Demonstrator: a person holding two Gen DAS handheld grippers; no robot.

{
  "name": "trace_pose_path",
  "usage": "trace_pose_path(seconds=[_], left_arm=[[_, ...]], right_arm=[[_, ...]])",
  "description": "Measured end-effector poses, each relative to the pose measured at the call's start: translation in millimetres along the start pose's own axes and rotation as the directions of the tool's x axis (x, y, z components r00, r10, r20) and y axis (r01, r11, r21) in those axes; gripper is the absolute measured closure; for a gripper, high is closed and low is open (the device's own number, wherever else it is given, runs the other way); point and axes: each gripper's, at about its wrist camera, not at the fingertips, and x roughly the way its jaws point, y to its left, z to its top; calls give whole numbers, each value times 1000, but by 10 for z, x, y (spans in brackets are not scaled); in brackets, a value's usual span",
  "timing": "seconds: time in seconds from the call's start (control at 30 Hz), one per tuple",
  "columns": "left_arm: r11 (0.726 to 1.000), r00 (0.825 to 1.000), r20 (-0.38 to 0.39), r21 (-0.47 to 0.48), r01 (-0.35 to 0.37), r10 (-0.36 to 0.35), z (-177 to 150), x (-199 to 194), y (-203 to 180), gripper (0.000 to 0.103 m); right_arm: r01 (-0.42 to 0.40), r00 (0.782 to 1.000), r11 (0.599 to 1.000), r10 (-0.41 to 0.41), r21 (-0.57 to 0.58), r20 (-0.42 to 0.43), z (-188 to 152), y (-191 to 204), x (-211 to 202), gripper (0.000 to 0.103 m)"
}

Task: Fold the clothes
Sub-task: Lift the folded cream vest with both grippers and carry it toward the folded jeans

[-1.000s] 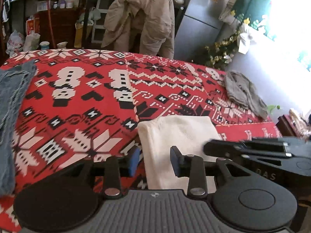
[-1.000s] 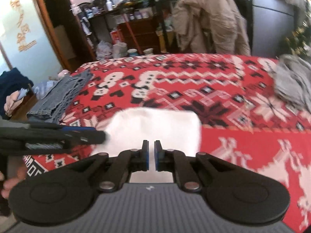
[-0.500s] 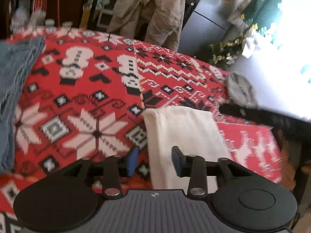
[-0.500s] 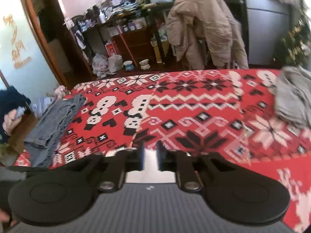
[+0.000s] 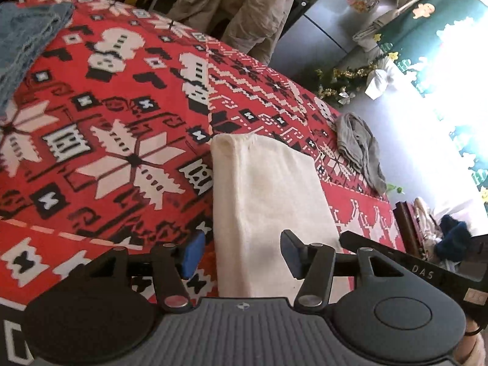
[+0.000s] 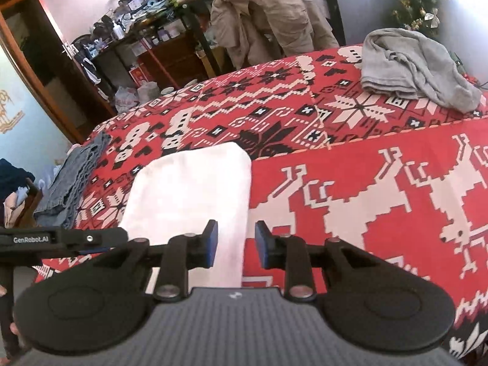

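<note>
A folded white cloth point(image 5: 268, 201) point(image 6: 195, 195) lies flat on the red patterned blanket point(image 5: 122, 140) point(image 6: 381, 189). My left gripper point(image 5: 242, 254) hovers over the cloth's near left edge. Its jaws are opening, and the blue pads press on nothing. My right gripper point(image 6: 236, 244) hangs over the cloth's near right edge, with its jaws also opening. The edge shows in the gap, untouched by the pads. Each gripper's body shows in the other view: the right gripper point(image 5: 411, 265) at the right, the left gripper point(image 6: 61, 239) at the left.
A crumpled grey garment point(image 5: 360, 149) point(image 6: 418, 64) lies at the blanket's far right. Folded blue jeans point(image 5: 24, 36) point(image 6: 70, 180) sit at its left edge. A beige jacket point(image 6: 268, 15) hangs on a chair behind, with cluttered shelves point(image 6: 146, 30) beyond.
The right gripper, shut a second ago, now stands apart and has shifted to the cloth's right edge. The left gripper's jaws have widened. Both views have rolled.
</note>
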Motion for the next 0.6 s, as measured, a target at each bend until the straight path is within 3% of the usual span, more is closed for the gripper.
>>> trace_pose_path(seconds=[0.27,0.33,0.43,0.6], left_arm=[[995,998,-10,-78,58,-59,0,114,111,52],[994,998,-6,-89,60,-61,-5,120,115,59],[994,999,9,-94,49,-48,-25,92,98,70],[996,999,36,-86,23,-19,-44,27,12,78]], right_arm=[[-34,999,995,38,94,-36,43,-20,201,73],[-37,998,994,41,100,-41,45,-18,241,73],[-36,998,995,40,94,-40,36,5,270,82],[-24,999,997,25,67,-24,37,93,235,87]])
